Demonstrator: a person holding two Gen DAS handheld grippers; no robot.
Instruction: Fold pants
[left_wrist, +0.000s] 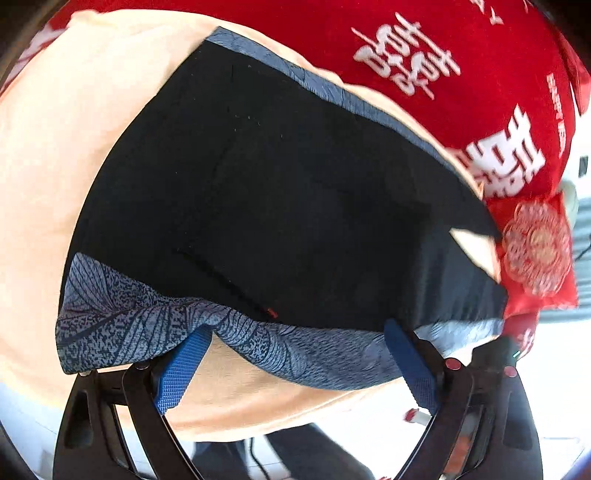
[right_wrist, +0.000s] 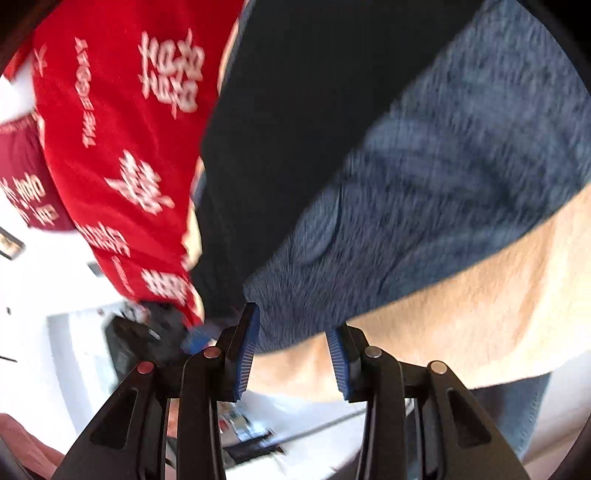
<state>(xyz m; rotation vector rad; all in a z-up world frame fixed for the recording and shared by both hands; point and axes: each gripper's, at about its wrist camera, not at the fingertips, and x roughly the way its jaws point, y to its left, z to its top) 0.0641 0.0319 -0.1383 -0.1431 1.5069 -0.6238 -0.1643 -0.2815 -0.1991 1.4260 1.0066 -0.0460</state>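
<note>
Folding dark pants (left_wrist: 288, 192) with a blue-grey patterned band (left_wrist: 147, 325) over a peach-coloured cloth (left_wrist: 48, 155), red printed fabric (left_wrist: 498, 74) lying beyond on the far side. Pants spread flat across the peach cloth in the left wrist view, patterned edge nearest, bunched and slightly lifted at the near left corner.

Left claw (left_wrist: 299, 365) spread wide, blue pads (left_wrist: 181, 369) either side of the patterned edge, nothing pinched. Right claw (right_wrist: 291, 354) partly spread at the near edge of the patterned band (right_wrist: 424, 177), one pad tucked against the fabric, the other standing clear over the peach cloth (right_wrist: 461, 295); no grip visible. Right view blurred, so exact contact hard to judge.

Judged step: taking hold of the near edge to carry it over. Best done by sliding one pad of each claw under the hem, closing on both layers at matching points along the edge, lifting evenly, then laying the edge square on the far side. Worth avoiding: catching the peach cloth underneath, or pulling one side ahead and skewing the fold.
</note>
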